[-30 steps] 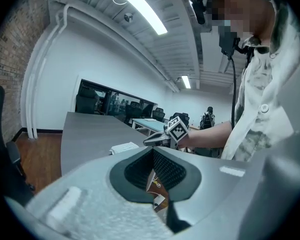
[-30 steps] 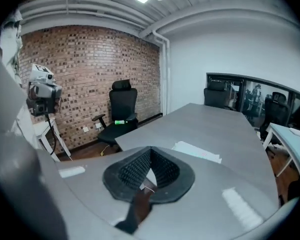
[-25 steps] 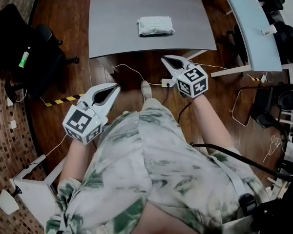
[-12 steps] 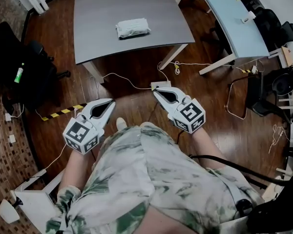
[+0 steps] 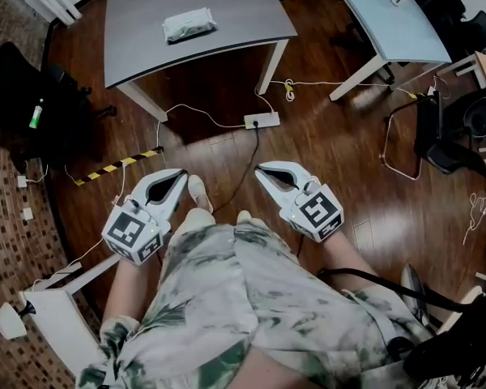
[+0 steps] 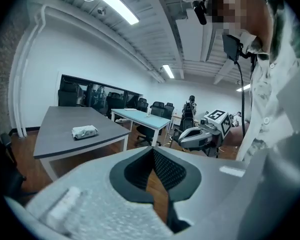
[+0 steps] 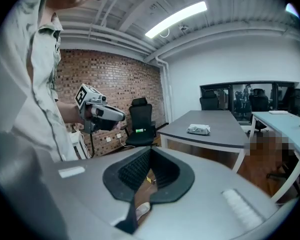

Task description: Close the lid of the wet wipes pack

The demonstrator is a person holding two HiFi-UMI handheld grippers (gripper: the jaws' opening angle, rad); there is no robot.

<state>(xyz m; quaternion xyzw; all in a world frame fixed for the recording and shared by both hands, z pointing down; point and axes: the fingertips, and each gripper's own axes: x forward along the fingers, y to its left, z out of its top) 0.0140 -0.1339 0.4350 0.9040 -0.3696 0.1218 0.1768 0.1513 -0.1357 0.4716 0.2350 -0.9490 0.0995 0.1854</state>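
- Wet wipes pack: laid on the grey table, upper left of the frame; lid too small to be read.
- Left gripper, right gripper: jaws together, nothing held; located mid-frame, well apart from the pack.
- Progress: judged not begun; approach and lid closing left.

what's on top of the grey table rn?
Only the wet wipes pack lies on the grey table. Its lid is too small to read as open or shut, and anything beneath the pack is covered.
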